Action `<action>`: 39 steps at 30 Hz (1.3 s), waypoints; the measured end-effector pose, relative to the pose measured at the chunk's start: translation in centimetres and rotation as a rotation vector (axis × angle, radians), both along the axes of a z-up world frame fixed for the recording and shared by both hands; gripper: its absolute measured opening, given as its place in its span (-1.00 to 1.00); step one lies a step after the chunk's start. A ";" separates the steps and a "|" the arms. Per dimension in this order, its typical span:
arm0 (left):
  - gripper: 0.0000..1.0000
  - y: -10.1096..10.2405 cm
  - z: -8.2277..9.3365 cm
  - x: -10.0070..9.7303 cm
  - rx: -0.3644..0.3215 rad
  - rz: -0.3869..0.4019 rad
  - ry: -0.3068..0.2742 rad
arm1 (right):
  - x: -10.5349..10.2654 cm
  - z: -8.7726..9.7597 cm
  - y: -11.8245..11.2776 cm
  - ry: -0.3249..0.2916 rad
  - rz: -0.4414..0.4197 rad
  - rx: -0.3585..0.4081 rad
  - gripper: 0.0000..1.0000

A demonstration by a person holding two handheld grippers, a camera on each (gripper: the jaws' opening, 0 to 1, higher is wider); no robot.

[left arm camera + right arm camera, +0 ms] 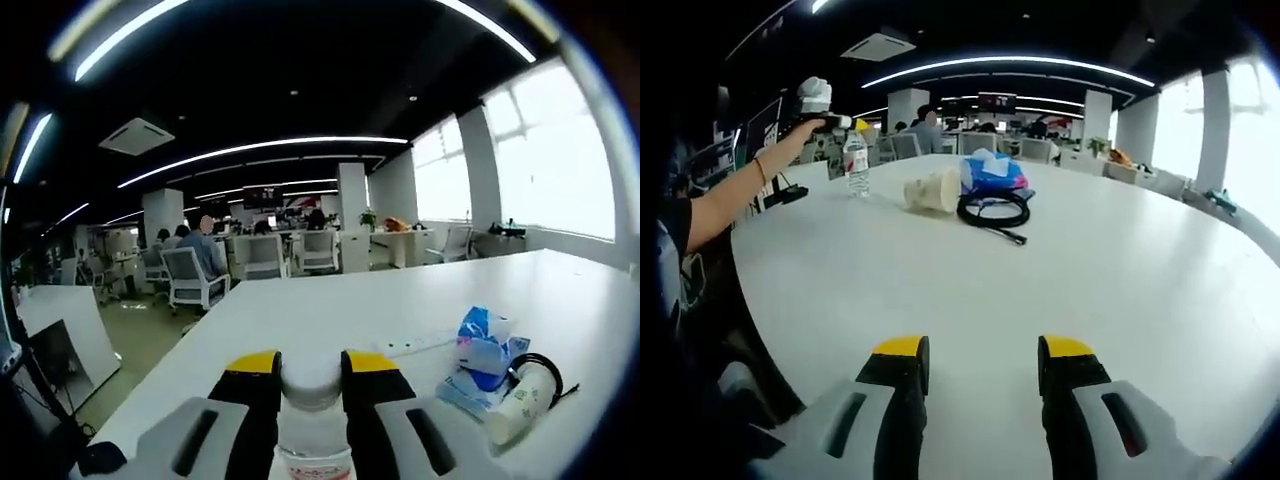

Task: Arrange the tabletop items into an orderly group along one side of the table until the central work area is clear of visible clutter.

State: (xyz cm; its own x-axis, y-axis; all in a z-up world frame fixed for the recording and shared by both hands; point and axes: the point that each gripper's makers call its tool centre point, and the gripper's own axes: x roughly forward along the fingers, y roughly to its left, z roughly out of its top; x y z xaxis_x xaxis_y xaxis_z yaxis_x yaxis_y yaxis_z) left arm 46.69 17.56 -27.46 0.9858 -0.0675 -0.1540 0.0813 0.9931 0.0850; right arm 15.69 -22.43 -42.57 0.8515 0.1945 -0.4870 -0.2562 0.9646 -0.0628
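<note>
Left gripper (310,385), bottom centre of left gripper view, had jaws closed around water bottle (312,420) at its neck; in right gripper view same bottle (855,165) stood upper left on white table (1120,260), near paper cup (932,190), blue tissue pack (990,172), black cable (992,210). Right gripper (983,372) hung wide open, empty, low over table. Judgement: keep bottle upright, set it just beside cup. Bottle base cut off; label unreadable
</note>
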 end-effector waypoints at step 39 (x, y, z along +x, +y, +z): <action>0.02 -0.6 0.0 -1.7 0.256 -0.118 -0.176 | 0.1 0.1 1.2 -0.002 0.041 -0.010 -0.13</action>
State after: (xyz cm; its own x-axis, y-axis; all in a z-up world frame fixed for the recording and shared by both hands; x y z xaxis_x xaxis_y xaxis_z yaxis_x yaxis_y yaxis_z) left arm 44.94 17.01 -27.44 0.9865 -0.1638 -0.0084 0.1562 0.9224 0.3532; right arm 15.75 -21.24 -42.50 0.8441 0.2240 -0.4872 -0.2950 0.9527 -0.0730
